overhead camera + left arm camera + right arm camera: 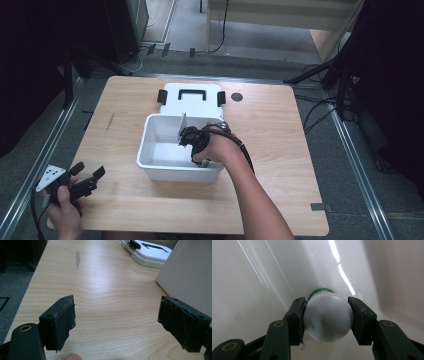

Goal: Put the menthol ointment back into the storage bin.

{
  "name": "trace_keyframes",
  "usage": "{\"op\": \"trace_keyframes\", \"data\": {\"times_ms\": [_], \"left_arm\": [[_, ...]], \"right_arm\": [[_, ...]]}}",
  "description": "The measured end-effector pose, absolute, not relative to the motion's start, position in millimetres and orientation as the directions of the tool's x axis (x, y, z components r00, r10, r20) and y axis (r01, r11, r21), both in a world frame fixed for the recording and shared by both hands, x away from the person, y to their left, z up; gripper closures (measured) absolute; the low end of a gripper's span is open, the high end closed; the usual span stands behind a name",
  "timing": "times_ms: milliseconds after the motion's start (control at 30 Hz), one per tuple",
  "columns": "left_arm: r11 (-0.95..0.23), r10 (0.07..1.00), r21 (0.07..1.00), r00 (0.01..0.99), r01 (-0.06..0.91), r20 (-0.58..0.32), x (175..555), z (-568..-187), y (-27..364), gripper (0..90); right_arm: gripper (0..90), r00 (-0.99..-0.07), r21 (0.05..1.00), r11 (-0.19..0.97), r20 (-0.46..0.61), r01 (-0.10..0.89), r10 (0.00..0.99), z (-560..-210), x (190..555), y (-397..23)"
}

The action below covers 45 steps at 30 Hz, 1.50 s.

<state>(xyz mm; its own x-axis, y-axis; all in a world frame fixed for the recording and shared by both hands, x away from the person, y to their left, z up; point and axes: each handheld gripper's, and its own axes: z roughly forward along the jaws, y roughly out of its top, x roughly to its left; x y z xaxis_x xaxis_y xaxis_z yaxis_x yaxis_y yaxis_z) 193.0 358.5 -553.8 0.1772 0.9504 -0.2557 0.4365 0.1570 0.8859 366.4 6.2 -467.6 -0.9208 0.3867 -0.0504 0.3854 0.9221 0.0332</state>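
White bottle point(327, 318) with a green cap sits inside our white bin point(150, 150), pinched by our right tool point(327, 317). At seven o'clock on the bench point(280, 150), our left tool point(117, 322) rests spread.

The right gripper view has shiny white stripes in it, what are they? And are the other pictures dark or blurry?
In the right gripper view the stripes are light glaring off the glossy white bin wall behind the held white bottle; in the left gripper view the wooden table is evenly lit and sharp; in the high view the room's corners are nearly black.
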Motion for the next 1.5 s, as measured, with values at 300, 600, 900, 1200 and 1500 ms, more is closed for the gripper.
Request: {"op": "trace_keyframes", "data": {"times_ms": [300, 600, 900, 1200, 1500], "left_arm": [[0.158, 0.95, 0.885, 0.177, 0.438, -0.257, 193.1, -553.8, 358.6, 14.9], [0.162, 0.949, 0.885, 0.177, 0.437, -0.261, 193.3, -553.8, 359.2, 14.9], [0.167, 0.948, 0.884, 0.175, 0.436, -0.265, 193.4, -553.9, 359.1, 14.9], [0.18, 0.944, 0.883, 0.176, 0.433, -0.278, 192.9, -553.9, 360.9, 14.9], [0.189, 0.943, 0.882, 0.171, 0.432, -0.286, 193.3, -554.2, 361.3, 14.9]], "right_arm": [[51.1, -0.922, 0.009, 0.923, -0.05, 0.384, 0.384, -469.8, 366.0, 7.6], [48.5, -0.922, 0.007, 0.924, -0.048, 0.383, 0.383, -469.1, 365.5, 7.7], [37.9, -0.905, 0.052, 0.906, -0.047, 0.419, 0.422, -443.6, 365.6, 0.6], [32.0, -0.893, 0.14, 0.886, -0.018, 0.442, 0.449, -398.7, 356.5, -8.3], [30.8, -0.877, 0.179, 0.865, -0.026, 0.468, 0.48, -362.2, 350.5, -25.3]]}}
